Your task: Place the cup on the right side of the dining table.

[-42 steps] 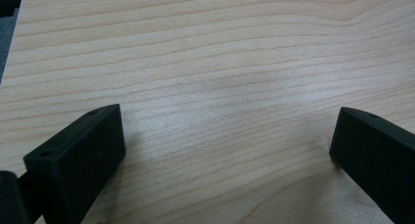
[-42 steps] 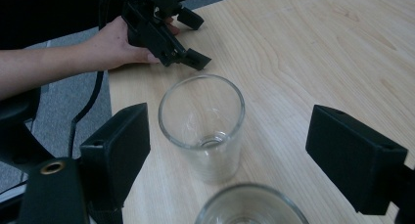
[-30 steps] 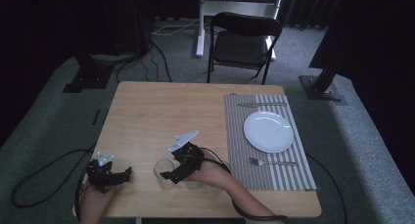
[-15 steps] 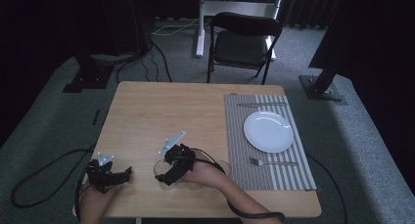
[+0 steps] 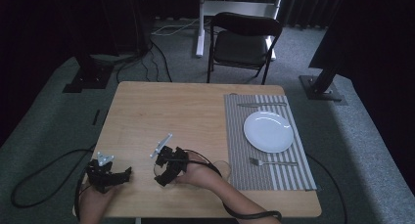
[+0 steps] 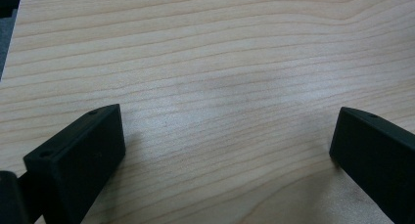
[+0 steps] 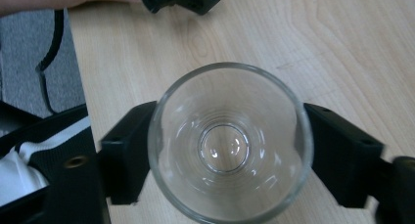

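Dark curtained studio: carpet, floor cables, stand bases.

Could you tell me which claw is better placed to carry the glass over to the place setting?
The right claw: its jaws already sit against both sides of the glass, and it is nearer the striped mat. The left claw is open over bare table.

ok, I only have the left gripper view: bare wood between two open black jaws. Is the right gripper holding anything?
Observer: Yes. The right gripper has a clear, empty drinking glass between its jaws, one black pad against each side.
Operator: Anything else on the table?
Observer: A grey striped placemat on the right side, with a round white plate on it.
Operator: Cutlery?
Observer: A metal fork lies on the mat on the plate's near side, a metal knife on its far side.
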Available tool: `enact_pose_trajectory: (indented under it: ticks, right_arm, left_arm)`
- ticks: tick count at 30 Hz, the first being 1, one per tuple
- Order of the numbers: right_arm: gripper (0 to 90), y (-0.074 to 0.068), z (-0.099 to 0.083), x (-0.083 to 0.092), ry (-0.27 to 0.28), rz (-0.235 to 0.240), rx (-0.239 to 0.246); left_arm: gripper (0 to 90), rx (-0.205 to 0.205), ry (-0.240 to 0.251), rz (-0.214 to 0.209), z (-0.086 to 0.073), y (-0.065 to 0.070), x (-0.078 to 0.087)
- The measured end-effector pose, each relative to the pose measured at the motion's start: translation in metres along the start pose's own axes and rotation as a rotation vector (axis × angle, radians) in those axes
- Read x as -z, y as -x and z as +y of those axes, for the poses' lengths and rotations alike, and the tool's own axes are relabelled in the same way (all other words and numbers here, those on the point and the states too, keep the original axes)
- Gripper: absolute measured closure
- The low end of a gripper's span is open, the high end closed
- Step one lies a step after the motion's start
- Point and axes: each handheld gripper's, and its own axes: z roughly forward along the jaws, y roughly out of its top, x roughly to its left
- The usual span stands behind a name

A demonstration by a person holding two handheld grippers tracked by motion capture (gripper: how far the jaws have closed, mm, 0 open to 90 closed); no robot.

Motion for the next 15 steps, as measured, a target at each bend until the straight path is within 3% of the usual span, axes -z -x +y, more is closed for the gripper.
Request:
enact_pose_trajectory:
  ticks: [5, 11, 15]
  right_arm:
    - [28.3, -0.0052, 0.0036, -0.0015, -0.034, -0.043, 0.058]
    - [28.6, -0.0055, 0.0041, -0.0015, -0.033, -0.055, 0.054]
    - [28.7, -0.0023, 0.0038, 0.0001, -0.021, -0.097, 0.035]
  left_arm:
    - [0.3, 0.0, 0.0, 0.0, 0.0, 0.0, 0.0]
    - [0.3, 0.0, 0.0, 0.0, 0.0, 0.0, 0.0]
    - [0.3, 0.0, 0.0, 0.0, 0.0, 0.0, 0.0]
